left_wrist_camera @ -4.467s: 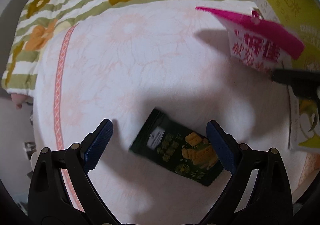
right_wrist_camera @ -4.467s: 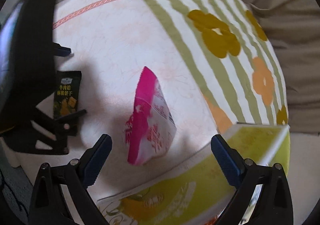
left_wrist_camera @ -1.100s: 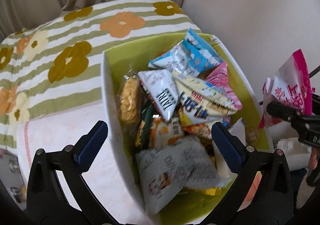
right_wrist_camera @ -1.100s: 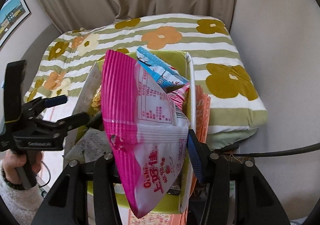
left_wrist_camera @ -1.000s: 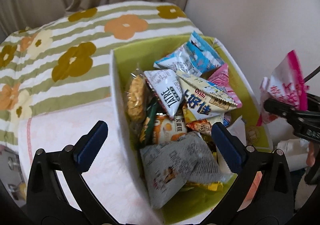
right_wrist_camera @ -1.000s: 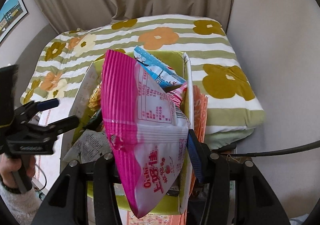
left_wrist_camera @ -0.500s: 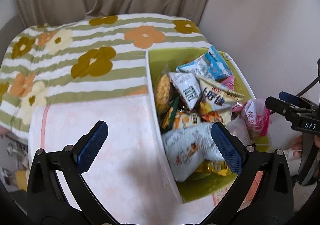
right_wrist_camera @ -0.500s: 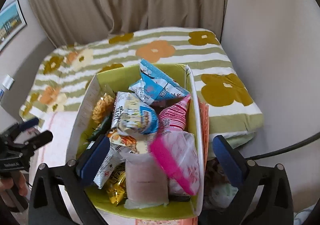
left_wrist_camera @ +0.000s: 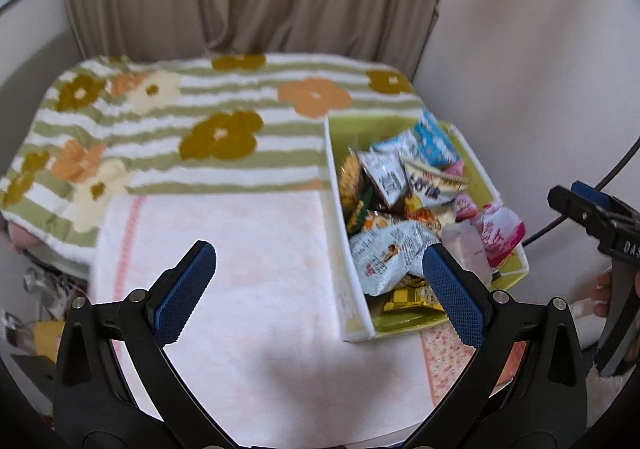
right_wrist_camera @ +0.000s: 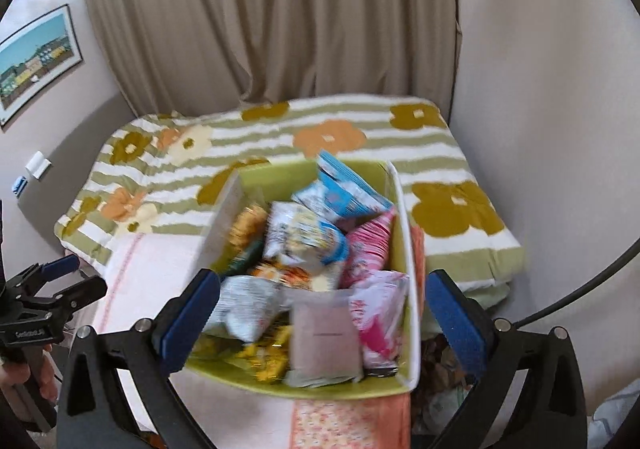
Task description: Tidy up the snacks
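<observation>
A lime-green snack box (left_wrist_camera: 485,177) (right_wrist_camera: 408,249) stands on the bed, packed with several packets. The pink and white packet (left_wrist_camera: 502,233) (right_wrist_camera: 378,313) lies inside at the box's near right corner, beside a pale brownish pouch (right_wrist_camera: 326,333). A blue packet (right_wrist_camera: 344,193) sticks up at the far end. My left gripper (left_wrist_camera: 320,281) is open with nothing between its fingers, above the pale pink towel (left_wrist_camera: 248,269) left of the box. My right gripper (right_wrist_camera: 320,313) is open and empty, hanging above the near end of the box.
A green-striped flowered blanket (left_wrist_camera: 200,129) (right_wrist_camera: 440,153) covers the bed behind the box. Beige curtains (right_wrist_camera: 272,17) and a white wall (left_wrist_camera: 540,49) close off the back and right. The other gripper and a hand (left_wrist_camera: 608,289) show at the right edge; a framed picture (right_wrist_camera: 36,57) hangs left.
My right gripper opened and let the pink packet drop into the box, then drew back and up. My left gripper pulled away from the box to the left, over the towel.
</observation>
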A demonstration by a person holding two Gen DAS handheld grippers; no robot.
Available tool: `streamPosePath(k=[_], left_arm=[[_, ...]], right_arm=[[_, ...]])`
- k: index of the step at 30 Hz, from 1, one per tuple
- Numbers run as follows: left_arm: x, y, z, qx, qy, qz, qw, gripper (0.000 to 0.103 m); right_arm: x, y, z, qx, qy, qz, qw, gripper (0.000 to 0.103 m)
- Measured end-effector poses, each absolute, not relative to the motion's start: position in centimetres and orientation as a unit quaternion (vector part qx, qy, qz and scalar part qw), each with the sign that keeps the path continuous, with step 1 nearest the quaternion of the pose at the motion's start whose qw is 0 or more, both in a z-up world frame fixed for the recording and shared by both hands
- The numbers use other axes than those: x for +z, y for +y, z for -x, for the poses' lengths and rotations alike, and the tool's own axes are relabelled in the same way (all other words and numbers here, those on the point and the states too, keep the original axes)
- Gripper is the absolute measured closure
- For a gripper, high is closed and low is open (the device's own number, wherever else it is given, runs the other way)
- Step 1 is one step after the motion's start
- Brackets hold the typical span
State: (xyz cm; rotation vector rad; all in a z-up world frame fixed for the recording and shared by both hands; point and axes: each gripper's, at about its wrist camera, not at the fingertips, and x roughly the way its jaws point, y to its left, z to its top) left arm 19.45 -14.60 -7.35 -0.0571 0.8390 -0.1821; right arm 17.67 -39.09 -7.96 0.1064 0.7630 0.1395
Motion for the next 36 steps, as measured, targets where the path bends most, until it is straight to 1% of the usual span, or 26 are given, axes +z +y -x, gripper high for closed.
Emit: streamPosePath(k=[5, 10, 15, 22, 36], left_arm=[[-2.6, -11.7, -15.3, -0.086, 0.345, 0.021, 0.934, 0.000], [0.0, -9.0, -10.7, -0.059, 0.297, 0.012, 0.953, 0.000], [0.2, -6.4, -6.9, -0.042, 0.277, 0.005, 0.960, 0.000], [0.0, -4.4, -3.6, -0.045, 0.257, 0.015, 0.965, 0.000], [0.6, -4.7, -2.4, -0.045, 0.235, -0.003, 0.971, 0.000]], right_arm=[[-4.5, -35.5, -13.2, 0.069, 0.324, -0.051, 0.942, 0.001], [-2.4, -32.1, -8.9, 0.057, 0.292, -0.056, 0.953, 0.001], [-2.4, -29.0, -5.0, 0.029, 0.268, -0.040, 0.962, 0.001], [-2.7, -27.4, -2.8, 0.013, 0.256, -0.031, 0.966, 0.001], [-2.2, -26.4, -2.2, 0.006, 0.239, -0.027, 0.971, 0.001]])
